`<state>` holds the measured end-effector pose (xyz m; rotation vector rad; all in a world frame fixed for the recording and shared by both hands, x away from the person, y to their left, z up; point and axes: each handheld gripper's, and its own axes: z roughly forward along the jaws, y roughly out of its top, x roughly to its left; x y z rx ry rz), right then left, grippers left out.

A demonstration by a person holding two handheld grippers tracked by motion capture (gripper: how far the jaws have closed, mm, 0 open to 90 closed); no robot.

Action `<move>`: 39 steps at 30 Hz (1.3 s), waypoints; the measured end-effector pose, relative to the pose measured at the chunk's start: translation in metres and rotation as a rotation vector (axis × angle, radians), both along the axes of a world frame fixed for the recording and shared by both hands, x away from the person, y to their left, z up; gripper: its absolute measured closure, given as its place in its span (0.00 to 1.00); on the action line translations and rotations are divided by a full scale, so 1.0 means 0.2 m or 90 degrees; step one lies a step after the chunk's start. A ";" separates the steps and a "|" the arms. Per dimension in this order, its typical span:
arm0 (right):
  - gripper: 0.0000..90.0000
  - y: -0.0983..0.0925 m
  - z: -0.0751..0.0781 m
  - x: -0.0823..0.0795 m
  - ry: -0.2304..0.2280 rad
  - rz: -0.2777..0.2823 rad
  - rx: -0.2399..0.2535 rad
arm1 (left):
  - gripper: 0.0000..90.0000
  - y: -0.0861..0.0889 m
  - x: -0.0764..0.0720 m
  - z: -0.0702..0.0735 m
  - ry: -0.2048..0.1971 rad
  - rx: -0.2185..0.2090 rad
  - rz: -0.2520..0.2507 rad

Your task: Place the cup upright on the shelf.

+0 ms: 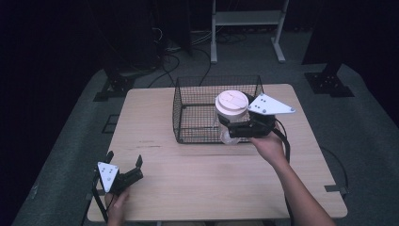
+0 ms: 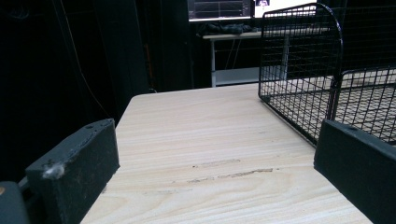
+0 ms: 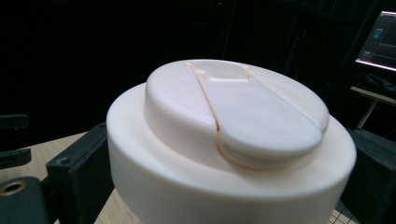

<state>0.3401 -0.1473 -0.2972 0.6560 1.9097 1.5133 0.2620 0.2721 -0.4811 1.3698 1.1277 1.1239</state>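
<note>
Right tool (image 1: 231,128) clamped the upright jar (image 1: 231,117), white lid (image 3: 233,126) up, at the basket's (image 1: 188,113) near wall, probably just over its rim. Left tool (image 1: 124,165) sat wide, empty, on the worktop (image 1: 188,174), well apart.

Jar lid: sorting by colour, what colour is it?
Cream white lid, clearest in the right gripper view.

high view looks down over the pale wooden table (image 1: 188,174); left gripper view skims it low, sharing the black wire basket (image 2: 303,70).
</note>
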 end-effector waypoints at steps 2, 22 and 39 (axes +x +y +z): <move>0.05 0.01 0.01 0.01 -0.002 0.001 -0.004 | 0.00 0.00 0.00 0.00 0.000 -0.001 0.001; 0.05 0.13 0.10 0.20 -0.002 -0.004 -0.030 | 0.00 0.00 0.00 0.00 0.000 -0.004 0.001; 0.05 0.22 0.06 0.37 0.017 -0.011 -0.043 | 0.00 0.01 0.00 0.00 0.000 -0.006 -0.001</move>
